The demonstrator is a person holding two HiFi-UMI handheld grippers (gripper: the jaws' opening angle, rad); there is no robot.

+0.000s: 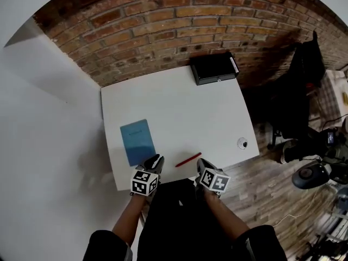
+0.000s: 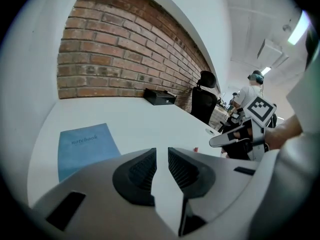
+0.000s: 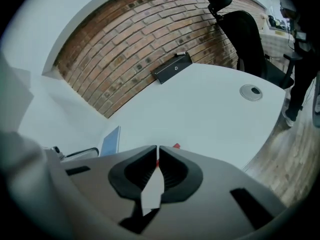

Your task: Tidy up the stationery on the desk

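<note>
- Desk [image 1: 179, 107] — white, nearly bare. Task judged at its start: both stationery items lie loose near the front edge, nothing lifted yet.
- Office chair [image 1: 296, 99]: R of the desk, well apart from it; no obstacle.
- Black box [image 1: 213, 68]: far edge, by the brick wall [image 1: 179, 20]. Prob. the home for the stationery; can't tell whether it stands open.
- Notebook [image 1: 137, 141]: blue, flat, front-L part of the desk. The left gripper [image 2: 161, 151] hangs just beside its near corner, fingers a little spread w/ nothing between.
- Right gripper [image 3: 157, 149]: fingers pressed together, empty, tips near the pen's R end.
- Pen [image 1: 188, 160]: red, slanted, betw. the two grippers, apart from the notebook. Next move, as judged — spread the R fingers, lower them astride the barrel, pinch.
- Cable grommet [image 1: 242, 143]: near the desk's R edge, off the line to the box; nothing seen in the way.
</note>
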